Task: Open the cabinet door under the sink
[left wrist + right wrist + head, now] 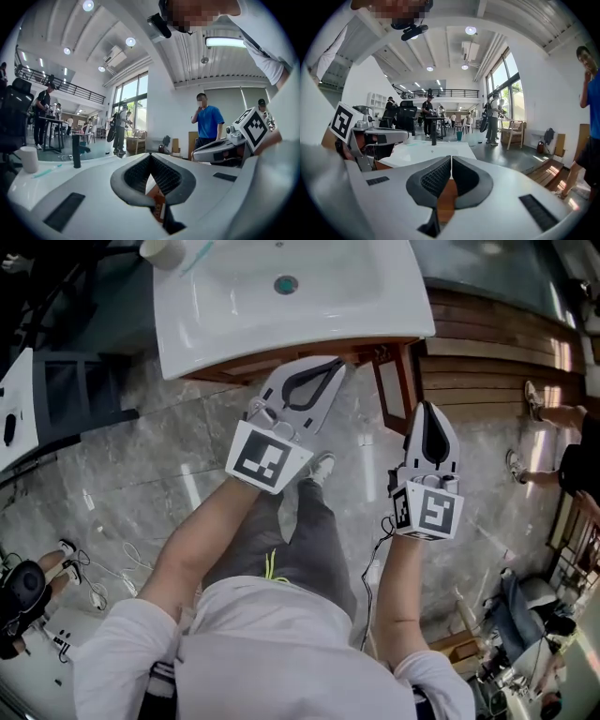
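1. Underfoot, a grey veined stone floor [141, 474] fills most of the head view, and wooden decking [487, 343] runs along its right side.
2. A white sink [281, 324] sits at the top. The wooden cabinet [244, 367] shows only as a brown strip beneath the sink's front rim, too steeply seen to make out its door.
3. The left gripper [335, 364] points at that strip. Its jaws are pressed together with nothing between them.
4. The right gripper [427, 407] is held near the sink's right corner, its jaws likewise clenched and empty.
5. The gripper views show a high white hall with round ceiling lamps [470, 30], tall windows [133, 101], a railed mezzanine [440, 93] and people standing about.
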`<state>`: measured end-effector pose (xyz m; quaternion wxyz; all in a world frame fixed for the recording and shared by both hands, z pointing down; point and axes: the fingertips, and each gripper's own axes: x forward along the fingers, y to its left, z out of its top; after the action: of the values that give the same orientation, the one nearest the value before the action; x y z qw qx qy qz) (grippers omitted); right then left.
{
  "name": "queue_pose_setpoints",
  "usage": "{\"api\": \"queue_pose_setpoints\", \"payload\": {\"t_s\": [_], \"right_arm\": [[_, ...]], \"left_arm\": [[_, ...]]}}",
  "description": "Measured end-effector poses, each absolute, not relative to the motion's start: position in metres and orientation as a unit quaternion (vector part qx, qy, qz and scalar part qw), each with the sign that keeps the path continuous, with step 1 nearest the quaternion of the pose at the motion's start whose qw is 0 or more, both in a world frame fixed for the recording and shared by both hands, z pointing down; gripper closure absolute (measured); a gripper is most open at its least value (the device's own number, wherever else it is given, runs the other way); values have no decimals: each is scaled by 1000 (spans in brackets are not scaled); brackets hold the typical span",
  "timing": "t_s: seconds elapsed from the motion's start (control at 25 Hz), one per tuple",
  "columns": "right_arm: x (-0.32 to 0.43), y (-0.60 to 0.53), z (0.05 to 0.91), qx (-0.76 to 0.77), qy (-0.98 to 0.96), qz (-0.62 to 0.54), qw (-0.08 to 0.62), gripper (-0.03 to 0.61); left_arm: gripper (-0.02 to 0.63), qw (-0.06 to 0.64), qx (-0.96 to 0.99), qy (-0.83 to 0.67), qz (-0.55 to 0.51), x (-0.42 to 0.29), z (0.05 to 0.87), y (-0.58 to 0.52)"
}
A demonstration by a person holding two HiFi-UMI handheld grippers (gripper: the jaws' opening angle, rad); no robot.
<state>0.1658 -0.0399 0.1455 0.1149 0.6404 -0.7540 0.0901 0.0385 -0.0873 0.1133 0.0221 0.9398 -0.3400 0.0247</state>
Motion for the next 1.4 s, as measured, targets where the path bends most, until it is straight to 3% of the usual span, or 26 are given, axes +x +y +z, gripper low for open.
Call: {"api": "queue_pose_setpoints", "payload": {"t_s": [0.4, 0.88, 1.4], "right_arm": [[146, -27, 44, 637, -762, 74, 91, 543], [152, -25, -59, 635, -769, 36, 63, 543], [163, -13, -107, 627, -778, 15, 39, 543]], "left_arm": [[606, 7, 930, -368, -19, -13, -16, -78], [606, -13, 907, -418, -48, -67, -111, -58], [606, -26, 872, -486, -50, -119, -129, -36]]}}
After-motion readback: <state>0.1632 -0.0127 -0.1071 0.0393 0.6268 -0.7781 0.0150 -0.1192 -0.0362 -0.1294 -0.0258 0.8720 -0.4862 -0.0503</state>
